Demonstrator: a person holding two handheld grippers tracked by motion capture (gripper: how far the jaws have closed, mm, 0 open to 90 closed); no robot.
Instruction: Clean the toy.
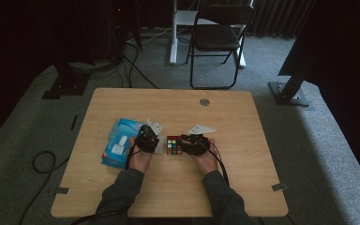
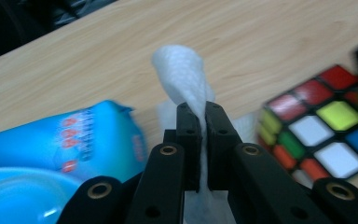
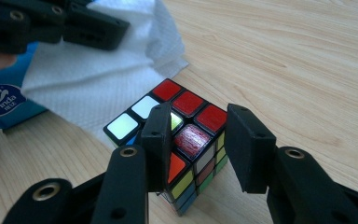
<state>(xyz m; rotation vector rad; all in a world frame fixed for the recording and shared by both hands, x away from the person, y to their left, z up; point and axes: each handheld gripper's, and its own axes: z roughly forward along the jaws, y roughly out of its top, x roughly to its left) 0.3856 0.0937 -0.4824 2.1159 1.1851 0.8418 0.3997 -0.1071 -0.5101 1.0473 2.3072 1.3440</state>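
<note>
A table (image 1: 122, 197) stands with a chair (image 1: 218, 37) on the floor behind it. On the table, a cube (image 1: 173, 145) lies near the middle. A wipe pack (image 1: 117, 143) lies to its left. Between pack and cube sits a wipe (image 1: 158, 146), just beside the cube. The left gripper (image 1: 155, 140) is at the wipe, left of the cube. The right gripper (image 1: 183, 144) is at the cube's right side. A small disc (image 1: 204, 101) is set in the table near its far edge.

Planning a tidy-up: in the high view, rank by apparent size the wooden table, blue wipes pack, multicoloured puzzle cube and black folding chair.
1. Wooden table
2. Black folding chair, though farther from the camera
3. Blue wipes pack
4. Multicoloured puzzle cube
</note>
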